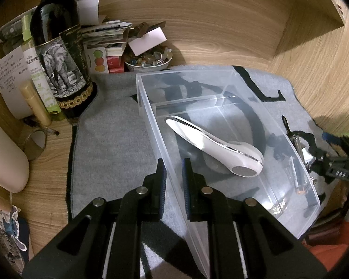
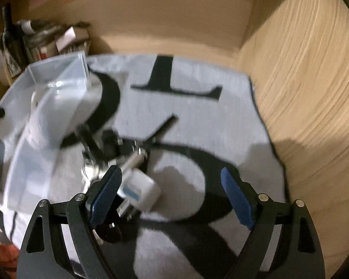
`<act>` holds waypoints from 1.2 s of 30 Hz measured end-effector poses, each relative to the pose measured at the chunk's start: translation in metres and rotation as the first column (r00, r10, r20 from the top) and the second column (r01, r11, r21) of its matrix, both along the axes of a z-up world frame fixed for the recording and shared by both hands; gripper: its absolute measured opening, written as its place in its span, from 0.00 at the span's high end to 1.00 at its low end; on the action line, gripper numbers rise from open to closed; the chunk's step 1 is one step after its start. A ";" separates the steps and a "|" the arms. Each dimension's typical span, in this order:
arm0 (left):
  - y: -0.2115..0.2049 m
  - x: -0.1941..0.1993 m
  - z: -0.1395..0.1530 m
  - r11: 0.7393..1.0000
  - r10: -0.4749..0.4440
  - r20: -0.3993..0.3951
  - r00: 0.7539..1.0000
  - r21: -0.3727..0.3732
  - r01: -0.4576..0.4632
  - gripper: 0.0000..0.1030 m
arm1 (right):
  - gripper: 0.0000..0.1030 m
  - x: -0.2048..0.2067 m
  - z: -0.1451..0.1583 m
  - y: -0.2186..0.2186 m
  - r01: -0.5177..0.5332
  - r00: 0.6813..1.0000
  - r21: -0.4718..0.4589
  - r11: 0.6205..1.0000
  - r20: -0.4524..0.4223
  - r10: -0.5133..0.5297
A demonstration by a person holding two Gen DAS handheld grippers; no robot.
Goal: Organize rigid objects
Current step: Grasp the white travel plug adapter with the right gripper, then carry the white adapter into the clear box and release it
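A clear plastic box (image 1: 151, 121) stands on a grey mat (image 1: 109, 139) with black letters. Inside it lies a white handheld device (image 1: 211, 146) with a chrome trim. My left gripper (image 1: 174, 174) is shut on the box's near left wall, one finger inside and one outside. In the blurred right wrist view my right gripper (image 2: 169, 176) is open above the mat (image 2: 197, 116), to the right of the box (image 2: 58, 81). A small white plug (image 2: 139, 190) with a blue label lies between its fingers, close to the left finger (image 2: 107, 190). Small metal items (image 2: 93, 162) lie just beyond it.
A dark wine bottle (image 1: 58, 46), tubes, stacked papers and a bowl of stones (image 1: 149, 60) crowd the back left corner. A tape roll (image 1: 35, 144) sits left of the mat. Wooden walls close the back and the right side (image 2: 314, 93).
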State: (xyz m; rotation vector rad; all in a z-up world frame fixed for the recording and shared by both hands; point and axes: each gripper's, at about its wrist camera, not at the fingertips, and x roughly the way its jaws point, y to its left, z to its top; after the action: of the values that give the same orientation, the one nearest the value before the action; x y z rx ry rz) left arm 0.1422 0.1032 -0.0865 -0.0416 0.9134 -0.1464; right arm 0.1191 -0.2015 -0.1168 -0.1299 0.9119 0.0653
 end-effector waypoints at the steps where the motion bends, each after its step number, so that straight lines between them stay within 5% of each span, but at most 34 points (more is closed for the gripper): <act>1: 0.000 0.000 0.000 1.000 0.001 0.000 1.000 0.001 -0.001 0.87 | 0.19 0.000 -0.003 -0.001 0.005 1.000 0.010 1.000 -0.004 -0.005; 5: -0.001 0.000 0.000 1.000 0.006 -0.001 1.000 -0.005 -0.006 0.87 | 0.31 0.002 -0.015 -0.001 0.003 0.998 0.070 0.998 -0.056 0.001; 9: -0.004 0.000 0.001 1.000 0.008 -0.003 1.000 0.004 -0.007 0.87 | 0.62 0.004 -0.028 0.000 -0.003 0.995 0.101 0.995 -0.100 0.014; 11: -0.004 0.001 0.001 1.000 0.008 -0.004 1.000 0.007 -0.008 0.87 | 0.66 0.002 -0.028 0.000 0.002 0.997 0.102 0.995 -0.082 0.007; 23: -0.004 0.001 0.001 1.000 0.008 -0.005 1.000 0.004 -0.008 0.87 | 0.67 0.006 0.008 0.003 -0.011 0.999 0.098 0.995 0.052 0.006; 36: -0.004 0.002 0.001 1.000 0.009 -0.005 1.000 0.003 -0.009 0.87 | 0.67 0.024 0.059 0.057 -0.187 0.963 0.106 0.977 0.216 0.161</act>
State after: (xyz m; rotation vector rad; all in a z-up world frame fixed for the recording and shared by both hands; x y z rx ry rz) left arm 0.1437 0.0994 -0.0856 -0.0433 0.9184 -0.1363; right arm 0.1431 -0.1447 -0.0577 -0.0981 0.6854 0.2680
